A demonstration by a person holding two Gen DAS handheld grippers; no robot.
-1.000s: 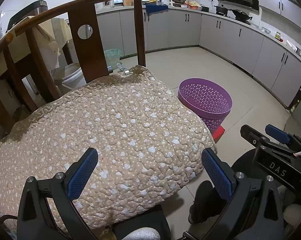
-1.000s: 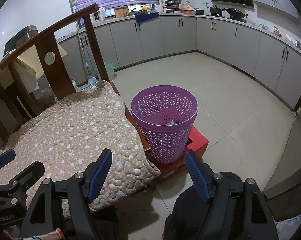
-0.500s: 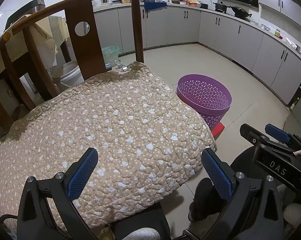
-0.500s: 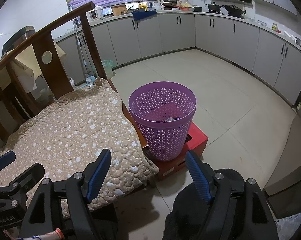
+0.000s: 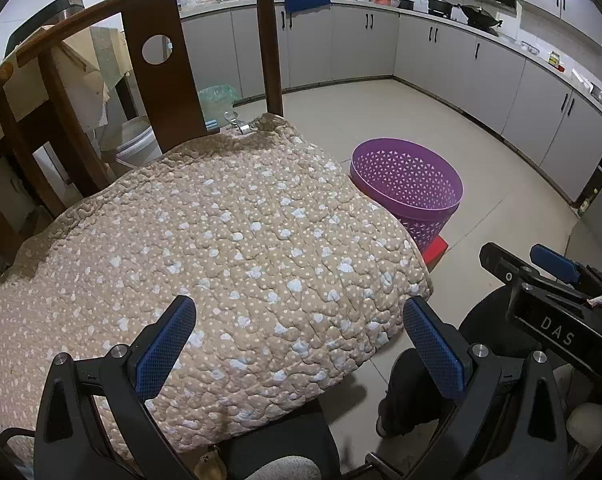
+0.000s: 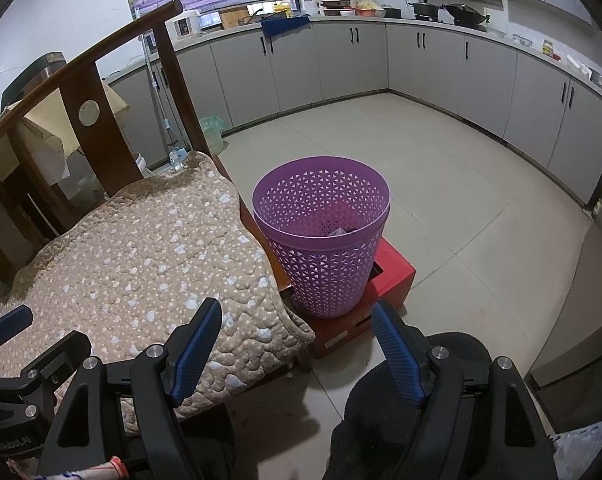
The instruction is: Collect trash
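A: What's under the grippers?

B: A chair (image 5: 157, 80) with a dark wood back, its seat covered by a beige dotted cushion (image 5: 205, 264). The left gripper (image 5: 301, 340) hangs over the cushion's near edge, jaws wide apart, holding nothing. The right gripper (image 6: 297, 344) is over the cushion's corner and the floor, jaws likewise spread and bare.

A: And the bin?

B: A purple mesh bin (image 6: 325, 240) stands on a red box (image 6: 393, 276) just beside the chair's right edge. A few scraps lie at its bottom; I can't tell what they are.

A: The room?

B: A kitchen: pale tiled floor (image 6: 461, 200), grey cabinets (image 6: 421, 60) along the back and right walls, a desk (image 6: 381, 18) above them with pots, a wok and a blue cloth. A dark hood hangs over the stove.
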